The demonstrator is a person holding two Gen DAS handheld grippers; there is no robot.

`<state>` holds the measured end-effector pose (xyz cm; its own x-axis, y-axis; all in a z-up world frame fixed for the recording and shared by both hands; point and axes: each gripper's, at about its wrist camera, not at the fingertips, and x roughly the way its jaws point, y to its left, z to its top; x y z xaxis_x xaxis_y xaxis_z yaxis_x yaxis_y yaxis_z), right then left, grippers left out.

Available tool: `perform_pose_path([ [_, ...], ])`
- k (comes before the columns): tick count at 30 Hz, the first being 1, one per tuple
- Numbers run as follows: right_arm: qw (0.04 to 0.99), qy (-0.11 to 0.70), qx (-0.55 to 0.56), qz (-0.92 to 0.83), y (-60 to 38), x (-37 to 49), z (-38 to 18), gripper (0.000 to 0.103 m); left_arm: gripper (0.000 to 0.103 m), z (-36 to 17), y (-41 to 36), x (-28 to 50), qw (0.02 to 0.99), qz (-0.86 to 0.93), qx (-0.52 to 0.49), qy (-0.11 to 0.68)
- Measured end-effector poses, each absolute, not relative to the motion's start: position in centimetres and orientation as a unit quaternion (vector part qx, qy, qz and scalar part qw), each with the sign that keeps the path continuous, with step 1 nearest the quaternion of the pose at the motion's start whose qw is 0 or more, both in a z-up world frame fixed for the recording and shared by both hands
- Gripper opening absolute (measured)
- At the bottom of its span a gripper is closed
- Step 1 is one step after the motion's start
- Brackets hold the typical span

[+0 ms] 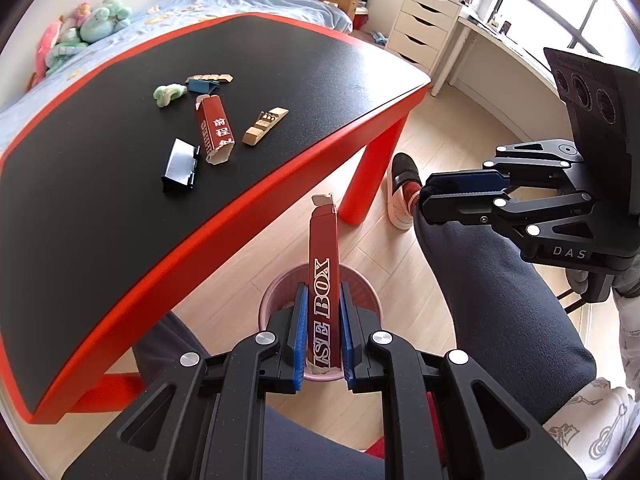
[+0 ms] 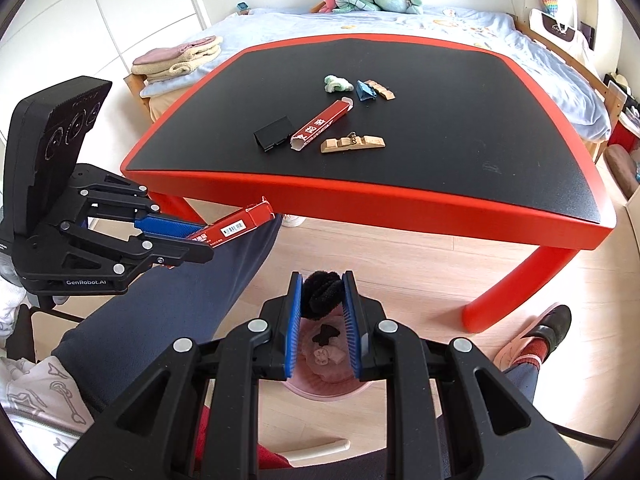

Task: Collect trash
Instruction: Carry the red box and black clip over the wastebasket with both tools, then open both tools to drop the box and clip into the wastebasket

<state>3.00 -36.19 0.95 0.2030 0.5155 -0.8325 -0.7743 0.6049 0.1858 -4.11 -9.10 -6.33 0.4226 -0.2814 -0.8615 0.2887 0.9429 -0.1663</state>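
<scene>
Carton [image 1: 324, 280] points forward along left hand-held gripper [image 1: 324, 336].

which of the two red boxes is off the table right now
The red box clamped in the left hand-held gripper above the pink bin; the other red box lies on the table.

On the table [image 2: 400, 184], a second box [image 2: 320, 126] lies between a clip [image 2: 274, 136] on its left and a wooden block [image 2: 352, 145] on its right. The bin [image 2: 324, 388] stands on the floor before the table's near edge.

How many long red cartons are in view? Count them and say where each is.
2. One red carton is clamped in the left gripper above the pink bin; the other carton lies on the table beside the black clip. None visible in the bin.
</scene>
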Motion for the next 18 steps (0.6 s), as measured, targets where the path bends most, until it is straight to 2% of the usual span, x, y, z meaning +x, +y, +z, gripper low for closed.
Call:
perform_pose_path([
  [7, 0.757, 0.474, -0.132, 0.430, -36.35, 2.81, 0.81, 0.020, 0.015, -6.48, -9.43, -4.02, 0.839, -0.176, 0.004, 0.515],
  [9, 0.756, 0.475, -0.133, 0.431, -36.42, 2.78, 0.77, 0.023, 0.020, -6.56, -9.33, -3.96, 0.837, -0.181, -0.003, 0.516],
  [10, 0.755, 0.476, -0.135, 0.431, -36.46, 2.81, 0.72, 0.025, 0.034, -6.60, -9.35, -4.00, 0.837, -0.182, -0.003, 0.516],
  [11, 0.754, 0.477, -0.136, 0.430, -36.49, 2.82, 0.70, 0.036, 0.057, -6.57, -9.38, -4.08, 0.838, -0.182, -0.003, 0.515],
  [12, 0.755, 0.477, -0.138, 0.428, -36.59, 2.82, 0.67, 0.056, 0.076, -6.51, -9.28, -4.13, 0.840, -0.181, -0.006, 0.511],
  [13, 0.756, 0.478, -0.138, 0.427, -36.68, 2.81, 0.63, 0.066, 0.080, -6.44, -9.21, -4.20, 0.842, -0.180, -0.008, 0.509],
  [15, 0.758, 0.478, -0.135, 0.423, -36.85, 2.86, 0.53, 0.093, 0.088, -6.53, -8.92, -4.11, 0.845, -0.168, -0.006, 0.508],
  [18, 0.752, 0.490, -0.131, 0.421, -36.85, 3.02, -0.03, 0.096, 0.091, -6.47, -8.55, -4.00, 0.847, -0.156, -0.009, 0.508],
])
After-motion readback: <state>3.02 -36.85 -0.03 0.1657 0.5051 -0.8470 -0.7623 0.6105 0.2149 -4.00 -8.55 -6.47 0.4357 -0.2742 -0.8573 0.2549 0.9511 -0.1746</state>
